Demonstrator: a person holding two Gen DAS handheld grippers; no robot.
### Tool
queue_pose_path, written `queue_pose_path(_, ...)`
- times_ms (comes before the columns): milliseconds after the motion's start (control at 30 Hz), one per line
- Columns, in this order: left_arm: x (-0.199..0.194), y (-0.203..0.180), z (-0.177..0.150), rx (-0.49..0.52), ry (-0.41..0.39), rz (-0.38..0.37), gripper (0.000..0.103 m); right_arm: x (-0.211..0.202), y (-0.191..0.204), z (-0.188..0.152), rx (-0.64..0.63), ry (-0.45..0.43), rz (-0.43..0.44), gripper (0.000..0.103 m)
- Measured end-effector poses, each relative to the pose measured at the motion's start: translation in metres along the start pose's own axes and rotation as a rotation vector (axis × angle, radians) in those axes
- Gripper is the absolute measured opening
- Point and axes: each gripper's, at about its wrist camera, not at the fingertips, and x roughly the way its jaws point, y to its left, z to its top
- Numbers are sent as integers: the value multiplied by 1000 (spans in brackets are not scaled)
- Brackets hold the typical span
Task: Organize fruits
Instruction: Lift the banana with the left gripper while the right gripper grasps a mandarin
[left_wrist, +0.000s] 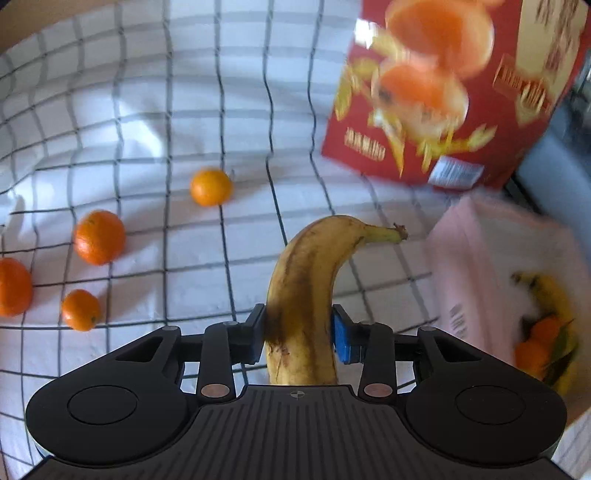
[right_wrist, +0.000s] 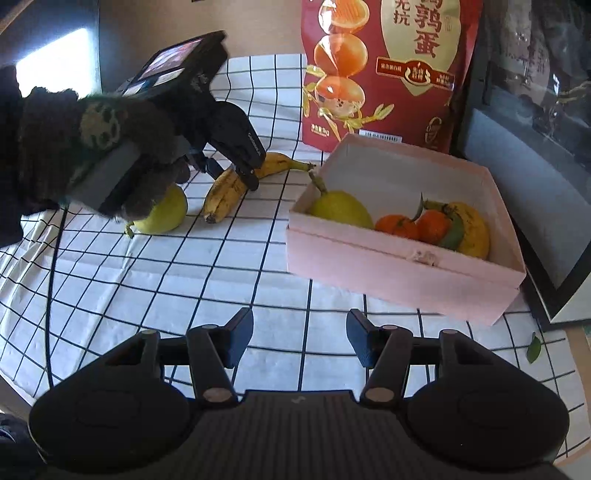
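My left gripper (left_wrist: 298, 334) is shut on a spotted yellow banana (left_wrist: 306, 288), stem pointing right toward the pink box (left_wrist: 476, 258). In the right wrist view the left gripper (right_wrist: 236, 173) holds that banana (right_wrist: 225, 192) just above the checked cloth, left of the pink box (right_wrist: 388, 266). The box holds a green pear (right_wrist: 341, 208), two tangerines (right_wrist: 417, 223) and a banana (right_wrist: 472, 229). Several oranges (left_wrist: 99, 236) lie on the cloth at left. Another pear (right_wrist: 164, 214) lies under the gloved hand. My right gripper (right_wrist: 300, 339) is open and empty, in front of the box.
A red food bag (right_wrist: 391, 70) stands behind the box; it also shows in the left wrist view (left_wrist: 436, 92). A dark framed panel (right_wrist: 524, 177) is right of the box. A green leaf (right_wrist: 533, 349) lies on the cloth (right_wrist: 184, 273) at right.
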Motion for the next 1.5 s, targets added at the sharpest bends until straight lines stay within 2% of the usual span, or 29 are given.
queue_pose_path(133, -64, 21, 3, -54, -157, -72, 41, -2, 2, 14, -21, -33, 16, 56)
queue_pose_path(200, -106, 45, 0, -110, -250, -103, 41, 1, 6, 27, -40, -53, 33, 56)
queue_pose_path(267, -139, 70, -9, -149, -324, -75, 41, 7, 12, 43, -57, -72, 57, 56)
queue_pose_path(367, -173, 107, -34, -198, -383, 49, 41, 20, 28, 72, -91, -97, 128, 56)
queue_pose_path(467, -189, 143, -66, -273, -385, 149, 41, 36, 53, 102, -147, -112, 194, 56)
queue_pose_path(567, -197, 170, -99, -350, -367, 206, 41, 63, 84, 134, -213, -99, 265, 56)
queue_pose_path(667, -198, 190, -126, -433, -342, 224, 41, 101, 117, 158, -272, -43, 339, 55)
queue_pose_path(767, -198, 200, -150, -483, -324, 218, 41, 146, 148, 180, -299, 55, 390, 49)
queue_pose_path(967, -194, 202, -173, -527, -303, 185, 41, 214, 190, 198, -401, 150, 316, 47)
queue_pose_path(1067, -193, 200, -175, -529, -294, 181, 41, 234, 198, 196, -409, 194, 298, 36)
queue_pose_path(1100, -196, 199, -176, -525, -291, 182, 41, 238, 198, 196, -406, 213, 306, 28)
queue_pose_path(1133, -195, 196, -173, -514, -287, 182, 41, 240, 198, 196, -398, 222, 310, 28)
queue_pose_path(1267, -194, 179, -161, -440, -267, 177, 41, 222, 184, 196, -330, 209, 360, 28)
queue_pose_path(1400, -194, 149, -139, -352, -278, 137, 41, 158, 146, 194, -256, 96, 406, 28)
queue_pose_path(1500, -195, 117, -115, -270, -306, 92, 42, 102, 107, 184, -219, -18, 376, 28)
